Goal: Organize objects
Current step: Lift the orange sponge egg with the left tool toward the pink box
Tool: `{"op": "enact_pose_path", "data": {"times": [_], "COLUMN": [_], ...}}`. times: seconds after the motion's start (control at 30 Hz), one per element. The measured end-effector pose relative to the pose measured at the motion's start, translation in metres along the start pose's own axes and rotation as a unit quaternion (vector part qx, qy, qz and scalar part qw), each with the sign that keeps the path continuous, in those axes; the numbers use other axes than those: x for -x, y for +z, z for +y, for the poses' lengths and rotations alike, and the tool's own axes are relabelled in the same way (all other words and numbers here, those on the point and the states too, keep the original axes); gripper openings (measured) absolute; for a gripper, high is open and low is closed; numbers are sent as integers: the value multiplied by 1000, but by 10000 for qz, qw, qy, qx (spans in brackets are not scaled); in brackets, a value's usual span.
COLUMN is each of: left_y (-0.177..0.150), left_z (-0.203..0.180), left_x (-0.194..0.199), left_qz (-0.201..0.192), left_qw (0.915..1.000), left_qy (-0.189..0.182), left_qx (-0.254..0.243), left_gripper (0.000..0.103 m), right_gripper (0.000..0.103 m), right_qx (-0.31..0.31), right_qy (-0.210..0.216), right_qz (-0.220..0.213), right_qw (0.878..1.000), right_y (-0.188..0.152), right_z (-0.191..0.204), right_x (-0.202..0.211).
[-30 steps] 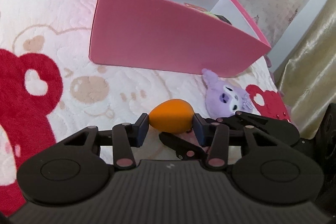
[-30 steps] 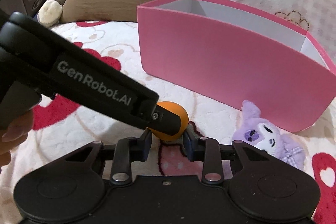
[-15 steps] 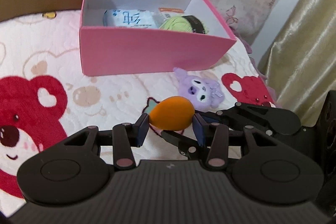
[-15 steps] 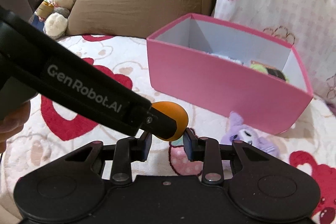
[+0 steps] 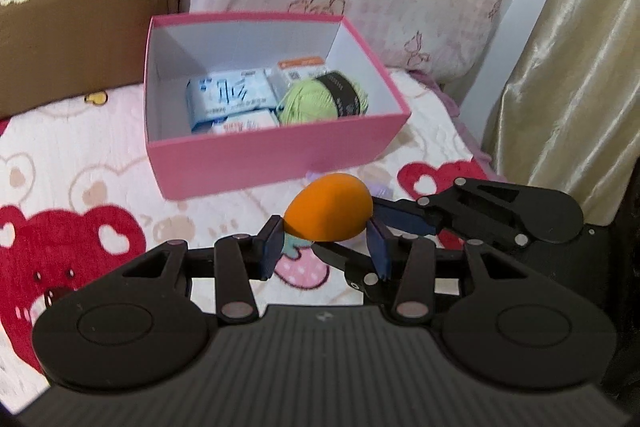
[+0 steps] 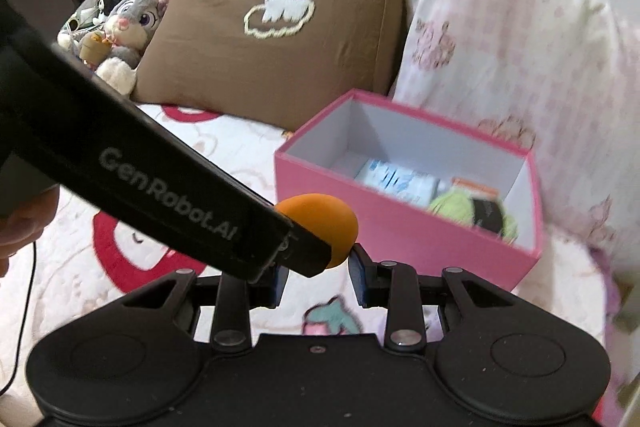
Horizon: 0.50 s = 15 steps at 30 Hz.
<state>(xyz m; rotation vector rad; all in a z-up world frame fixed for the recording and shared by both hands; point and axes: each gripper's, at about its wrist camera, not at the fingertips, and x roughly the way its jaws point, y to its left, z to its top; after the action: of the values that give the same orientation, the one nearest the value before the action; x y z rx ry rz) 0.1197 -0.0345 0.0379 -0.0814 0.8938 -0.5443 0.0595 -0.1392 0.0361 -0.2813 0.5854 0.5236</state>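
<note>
Left gripper [image 5: 326,241] is clamping an orange egg-shaped sponge [image 5: 330,207] between its two blue pads and is carrying it above the bedspread [image 5: 80,163], short of the pink box [image 5: 276,155]. In the left wrist view the box is lying toward 12 o'clock from the sponge, open at the top, with its near wall facing the gripper. Inside it, blue-and-white packets [image 5: 230,99] are filling the middle of the floor and a ball of green yarn [image 5: 320,101] is sitting toward 3 o'clock of them; the 9 o'clock end is looking bare.

Right gripper [image 6: 318,281] is hovering just below the sponge [image 6: 320,223] with its jaws narrowly parted and gripping nothing; its pads are standing close to the sponge, but contact cannot be told.

Step in hand, as judged: transport of the sponge toward the box. The next move calls for carrying the sponge forward over the near wall, lowering it toward the free 9 o'clock end, then releasing it clear of the yarn.
</note>
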Motion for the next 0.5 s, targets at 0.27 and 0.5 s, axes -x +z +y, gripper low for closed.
{"op": "enact_pose_path", "data": {"times": [0.27, 0.5], "left_y": [47, 89], "left_z": [-4, 7], "left_x": [0, -21], "left_qz": [-36, 17], "left_qw": [9999, 10000], "left_qy": [4, 71], "left_qx": [-113, 24], "left_gripper": [44, 44], "right_gripper": [37, 37], "right_qx": [201, -248], "right_qy": [-102, 140], "right_qz": [-80, 6], "right_qw": [9997, 9996], "right_y": [38, 65], "right_z": [-25, -63], "right_x": [-3, -26]}}
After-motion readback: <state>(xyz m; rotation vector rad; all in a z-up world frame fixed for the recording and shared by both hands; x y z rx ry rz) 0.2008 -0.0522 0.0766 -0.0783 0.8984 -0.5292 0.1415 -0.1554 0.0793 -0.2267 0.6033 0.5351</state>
